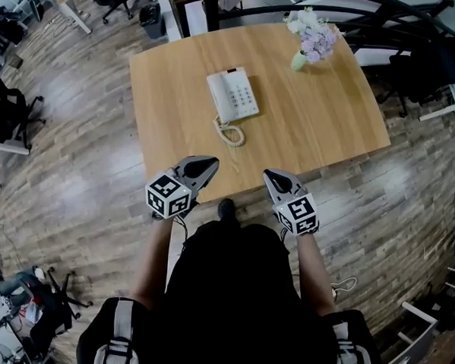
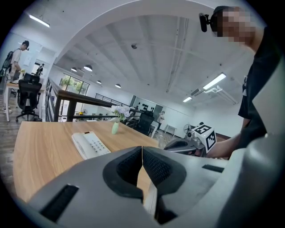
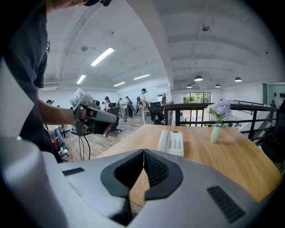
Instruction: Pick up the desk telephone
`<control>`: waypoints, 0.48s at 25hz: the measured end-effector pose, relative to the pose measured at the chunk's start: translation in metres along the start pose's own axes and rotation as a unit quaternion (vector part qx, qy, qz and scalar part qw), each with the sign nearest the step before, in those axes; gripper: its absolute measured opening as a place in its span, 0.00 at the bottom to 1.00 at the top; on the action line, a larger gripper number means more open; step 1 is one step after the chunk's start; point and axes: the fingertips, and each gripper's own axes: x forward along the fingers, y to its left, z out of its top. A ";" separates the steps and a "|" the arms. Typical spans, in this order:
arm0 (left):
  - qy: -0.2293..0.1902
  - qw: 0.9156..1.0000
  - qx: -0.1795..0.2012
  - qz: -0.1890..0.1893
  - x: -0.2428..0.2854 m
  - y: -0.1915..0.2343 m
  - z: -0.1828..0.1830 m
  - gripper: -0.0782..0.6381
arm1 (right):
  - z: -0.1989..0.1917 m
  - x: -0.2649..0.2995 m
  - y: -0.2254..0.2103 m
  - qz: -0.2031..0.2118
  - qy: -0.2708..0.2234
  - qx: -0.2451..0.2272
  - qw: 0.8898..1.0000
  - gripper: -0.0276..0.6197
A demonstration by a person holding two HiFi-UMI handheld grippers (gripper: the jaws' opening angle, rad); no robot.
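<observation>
A white desk telephone (image 1: pixel 233 96) lies near the middle of the wooden table (image 1: pixel 322 121), its coiled cord (image 1: pixel 231 133) trailing toward me. It shows as a flat white keypad phone (image 2: pixel 90 144) in the left gripper view and as the same phone (image 3: pixel 172 142) in the right gripper view. My left gripper (image 1: pixel 208 166) hovers at the table's near edge, shut and empty. My right gripper (image 1: pixel 272 177) hangs beside it at the same edge, also shut with nothing in it. Both are well short of the phone.
A green vase of pale flowers (image 1: pixel 310 39) stands at the table's far right corner. Office chairs (image 1: pixel 10 113) and desks surround the table on the wood floor. A railing (image 3: pixel 209 107) runs behind the table.
</observation>
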 end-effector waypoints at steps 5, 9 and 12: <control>0.001 1.000 0.000 0.001 -0.004 0.007 -0.003 0.14 | 0.000 0.007 0.001 0.000 0.002 -0.005 1.000 0.08; -0.002 1.000 -0.003 0.005 -0.006 0.009 -0.006 0.14 | 0.001 0.009 0.002 0.003 0.004 -0.011 1.000 0.08; -0.003 1.000 -0.005 0.006 -0.009 0.011 -0.005 0.14 | 0.005 0.012 0.002 0.003 0.005 -0.016 1.000 0.08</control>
